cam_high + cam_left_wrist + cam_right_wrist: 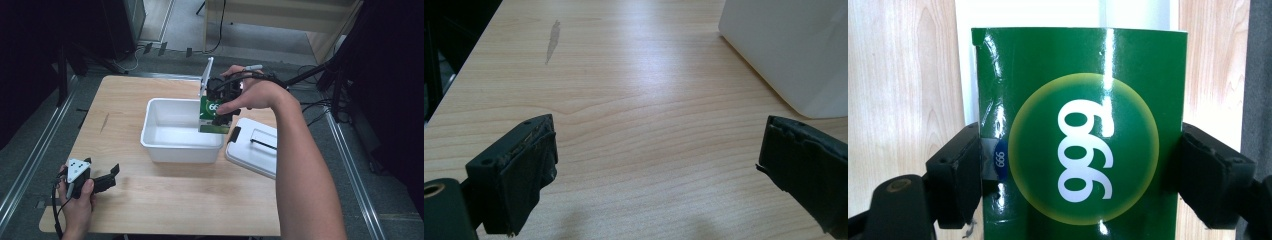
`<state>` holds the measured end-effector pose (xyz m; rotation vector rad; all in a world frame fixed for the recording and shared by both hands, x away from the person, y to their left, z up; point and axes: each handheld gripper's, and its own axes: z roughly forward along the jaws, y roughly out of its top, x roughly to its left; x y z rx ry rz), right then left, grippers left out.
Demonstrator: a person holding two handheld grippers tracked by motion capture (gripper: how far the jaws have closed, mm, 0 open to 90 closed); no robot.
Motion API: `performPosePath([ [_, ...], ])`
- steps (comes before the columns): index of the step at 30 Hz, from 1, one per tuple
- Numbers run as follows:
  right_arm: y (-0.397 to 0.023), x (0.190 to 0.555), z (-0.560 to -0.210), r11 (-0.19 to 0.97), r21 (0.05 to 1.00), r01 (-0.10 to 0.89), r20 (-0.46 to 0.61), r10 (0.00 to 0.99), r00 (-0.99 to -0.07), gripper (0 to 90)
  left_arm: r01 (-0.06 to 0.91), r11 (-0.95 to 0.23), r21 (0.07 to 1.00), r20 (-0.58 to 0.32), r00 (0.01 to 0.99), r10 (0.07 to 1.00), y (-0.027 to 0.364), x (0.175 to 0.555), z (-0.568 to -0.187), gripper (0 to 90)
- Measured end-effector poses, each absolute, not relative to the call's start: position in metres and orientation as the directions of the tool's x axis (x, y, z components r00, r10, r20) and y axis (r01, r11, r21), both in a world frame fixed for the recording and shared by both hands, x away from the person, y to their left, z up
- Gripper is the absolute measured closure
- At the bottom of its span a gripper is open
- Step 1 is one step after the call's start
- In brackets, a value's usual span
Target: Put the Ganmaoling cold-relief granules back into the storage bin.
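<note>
Near the counter's (165, 200) front left corner, the left gripper (100, 181) rests low in a hand, its fingers (519, 175) spread wide apart with bare wood between them and nothing held. A grey streak (553, 40) marks the wood farther off, toward the left edge.

Past the middle of the counter stands a white tub (180, 131), open at the top. Just beside it, at the right edge, lies a white lid (252, 147) with a dark handle.

Over the tub's far right corner, the right gripper (226, 102) holds a green box (212, 117) upright, clear of the counter. Its fingers (955, 175) press on the box's two sides. The box is glossy, dark green, with a yellow-rimmed round patch bearing white digits, and a small blue oval label near one edge. A pale flap (206, 75) rises from its top, tilted.

The hand hides much of the gripper in the high view. In the right gripper view the box's near end is cut off at the bottom, and whether its lower edge dips inside the tub cannot be told.
</note>
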<state>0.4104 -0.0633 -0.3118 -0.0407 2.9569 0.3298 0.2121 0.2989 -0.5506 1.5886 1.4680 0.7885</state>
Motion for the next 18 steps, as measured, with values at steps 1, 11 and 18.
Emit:
performPosePath([
  [1, -0.06, 0.411, -0.314, 0.975, 0.215, -0.057, -0.169, -0.02, -0.985, 16.1, 0.479, 0.012, 0.878, -0.082, 0.126, 0.989, 0.299, 0.212, -0.551, 2.9],
  [11, -0.045, 0.414, -0.33, 0.974, 0.217, -0.066, -0.169, -0.029, -0.985, 16.0, 0.479, 0.014, 0.878, -0.085, 0.126, 0.988, 0.3, 0.212, -0.551, 2.9],
  [18, -0.043, 0.419, -0.346, 0.97, 0.233, -0.065, -0.159, -0.028, -0.987, 15.9, 0.477, 0.019, 0.879, -0.088, 0.124, 0.988, 0.299, 0.212, -0.551, 2.9],
])
